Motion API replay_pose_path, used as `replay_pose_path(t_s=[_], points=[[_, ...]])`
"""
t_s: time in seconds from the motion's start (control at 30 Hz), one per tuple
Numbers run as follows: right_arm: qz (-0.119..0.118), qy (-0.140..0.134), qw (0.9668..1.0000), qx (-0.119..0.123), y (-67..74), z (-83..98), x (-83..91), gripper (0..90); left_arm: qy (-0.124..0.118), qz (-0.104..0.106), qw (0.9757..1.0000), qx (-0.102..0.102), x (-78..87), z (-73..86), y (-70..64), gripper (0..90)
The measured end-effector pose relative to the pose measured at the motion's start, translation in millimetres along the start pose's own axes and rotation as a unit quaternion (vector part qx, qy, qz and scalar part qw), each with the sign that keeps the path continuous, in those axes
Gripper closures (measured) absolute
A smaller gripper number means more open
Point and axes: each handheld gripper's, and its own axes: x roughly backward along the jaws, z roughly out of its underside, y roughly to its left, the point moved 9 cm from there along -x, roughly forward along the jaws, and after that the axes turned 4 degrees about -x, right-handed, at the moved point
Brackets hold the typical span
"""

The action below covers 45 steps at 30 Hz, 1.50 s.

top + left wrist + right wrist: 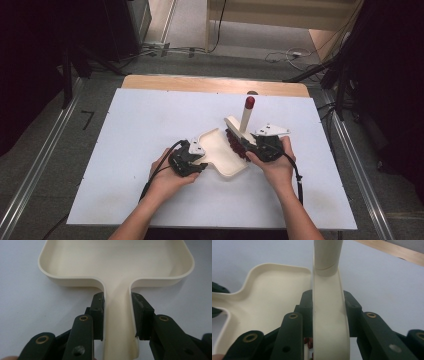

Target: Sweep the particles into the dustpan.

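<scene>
Jaws of the left gripper (117,315) clamp the dustpan (117,262) by its narrow handle, one black pad pressed flat on each side wall of the handle, just short of where it widens into the tray. In the high view this gripper (200,162) sits at the pan's near left corner, the left hand (167,175) wrapped around it, and the cream pan (222,150) lies flat on the white table (140,125) with its open tray toward the far right. Jaws of the right gripper (328,312) grip the brush (329,320) across its curved cream back, a pad tight on either edge, and the round handle rises out of the top of that view. From above, that gripper (250,145) holds the brush (240,130) at the pan's right edge, its dark red bristles (234,142) down against the rim and its handle standing steeply, capped with a red tip (249,102). The right hand (275,162) holds the gripper from the near right. Beyond the white surface a strip of wooden tabletop (215,84) shows along the far edge.
</scene>
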Motion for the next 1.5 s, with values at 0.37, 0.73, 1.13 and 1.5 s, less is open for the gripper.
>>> replay_pose_path(t_s=[0.37, 0.73, 1.13, 1.5], points=[[-0.042, 0.0, 0.9984, 0.037, 55.9, -3.3, 3.1, 65.4, -0.002, 0.001, 1.0, 0.003, -0.4, 0.3, -0.2, 66.5], [-0.064, -0.023, 0.9971, 0.035, 54.7, -21.2, 20.0, 65.4, -0.002, 0.002, 1.0, 0.0, -0.6, 1.6, 0.5, 66.5], [0.026, -0.025, 0.9994, 0.002, -31.8, -42.0, -1.6, 65.4, -0.003, 0.004, 1.0, 0.003, -0.2, 3.6, 1.6, 66.5], [0.035, 0.003, 0.9989, 0.031, -29.0, -23.7, -29.1, 65.3, -0.001, 0.004, 0.9999, 0.014, 3.0, 7.5, 8.3, 66.5]])
